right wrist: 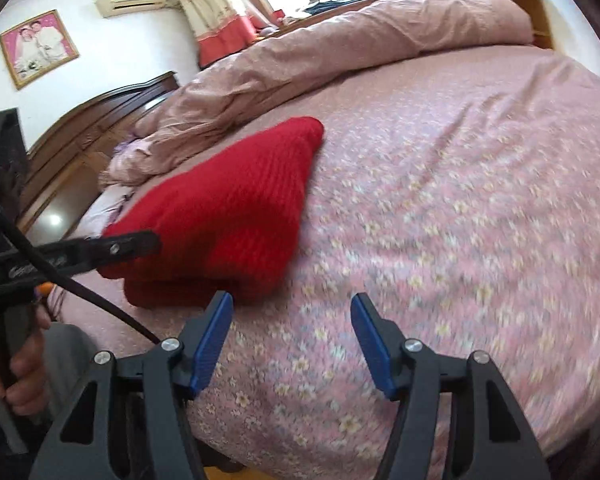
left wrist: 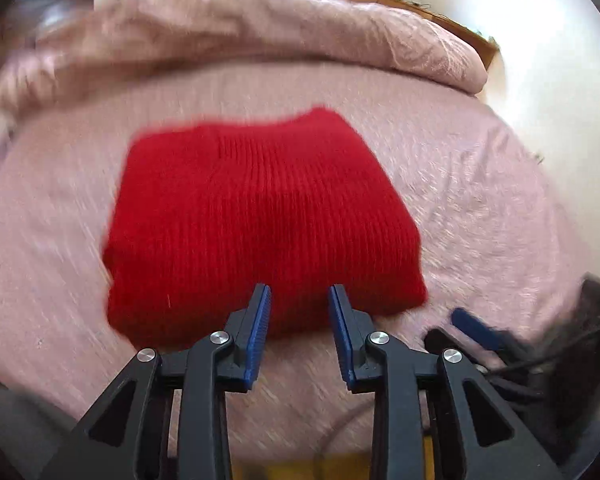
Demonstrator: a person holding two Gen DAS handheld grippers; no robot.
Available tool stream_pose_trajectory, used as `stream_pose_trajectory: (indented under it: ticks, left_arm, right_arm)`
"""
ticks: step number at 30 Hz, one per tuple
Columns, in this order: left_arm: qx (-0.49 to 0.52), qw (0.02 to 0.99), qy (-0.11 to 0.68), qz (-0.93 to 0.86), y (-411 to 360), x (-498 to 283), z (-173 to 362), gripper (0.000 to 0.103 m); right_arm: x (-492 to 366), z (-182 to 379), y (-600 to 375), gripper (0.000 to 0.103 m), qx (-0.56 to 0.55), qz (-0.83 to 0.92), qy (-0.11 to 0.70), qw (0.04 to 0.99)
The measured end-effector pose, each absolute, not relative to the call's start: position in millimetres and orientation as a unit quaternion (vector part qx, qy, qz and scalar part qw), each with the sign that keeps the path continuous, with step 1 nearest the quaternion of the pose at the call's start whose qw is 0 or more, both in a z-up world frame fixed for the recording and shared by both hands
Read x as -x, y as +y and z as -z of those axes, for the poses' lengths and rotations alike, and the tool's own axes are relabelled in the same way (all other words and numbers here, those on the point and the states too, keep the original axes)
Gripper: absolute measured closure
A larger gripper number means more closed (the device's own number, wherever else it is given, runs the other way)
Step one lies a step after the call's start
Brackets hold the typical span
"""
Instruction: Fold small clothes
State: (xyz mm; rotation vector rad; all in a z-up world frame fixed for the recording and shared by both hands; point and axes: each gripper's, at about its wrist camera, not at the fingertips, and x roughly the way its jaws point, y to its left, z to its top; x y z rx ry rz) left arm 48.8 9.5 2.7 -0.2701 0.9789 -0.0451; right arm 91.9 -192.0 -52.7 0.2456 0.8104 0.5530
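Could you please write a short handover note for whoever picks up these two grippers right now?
Left gripper: open, holding nothing, at the near edge of the red knit garment.
Right gripper: open, holding nothing, over the floral bedsheet, to the right of the garment.
Garment: lies on the bed in a folded, layered bundle, in front of the bunched pink duvet.
Done: it looks folded.
Left: check that the fold is neat; no other clothes are visible.

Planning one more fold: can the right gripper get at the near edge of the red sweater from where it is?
Probably yes. The right gripper is open and empty just beside the red sweater; only bare bedsheet lies between. The left gripper sits at the same edge.
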Motion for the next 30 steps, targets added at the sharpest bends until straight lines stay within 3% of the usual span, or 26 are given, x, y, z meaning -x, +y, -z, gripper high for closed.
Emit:
stream_pose_trajectory:
  ticks: [2,5,15,17,19,25,30]
  left_arm:
    - [0.279,0.818,0.495,0.089,33,-48,15,0.065]
    - [0.353,0.792,0.484,0.117,46,-49,29,0.05]
    - [0.468,0.761,0.439,0.1,59,-79,48,0.045]
    - [0.493,0.751,0.429,0.092,63,-82,56,0.07]
    - [0.505,0.751,0.415,0.093,64,-82,56,0.085]
    - [0.484,0.79,0.363,0.1,62,-72,22,0.095]
    - [0.495,0.784,0.358,0.109,70,-73,17,0.096]
  right_arm:
    - [-89,55,-194,0.038,-0.13,-0.26,0.391,0.873]
    - [-86,58,-194,0.038,-0.13,-0.258,0.395,0.872]
    - [-79,58,-183,0.038,-0.086,-0.261,0.368,0.888]
    - [-76,54,-176,0.036,-0.066,-0.252,0.347,0.901]
    - [-76,54,-168,0.034,-0.049,-0.245,0.328,0.911]
    - [-77,61,-141,0.034,-0.005,-0.23,0.312,0.922]
    - [-85,47,-122,0.034,0.005,-0.201,0.259,0.945]
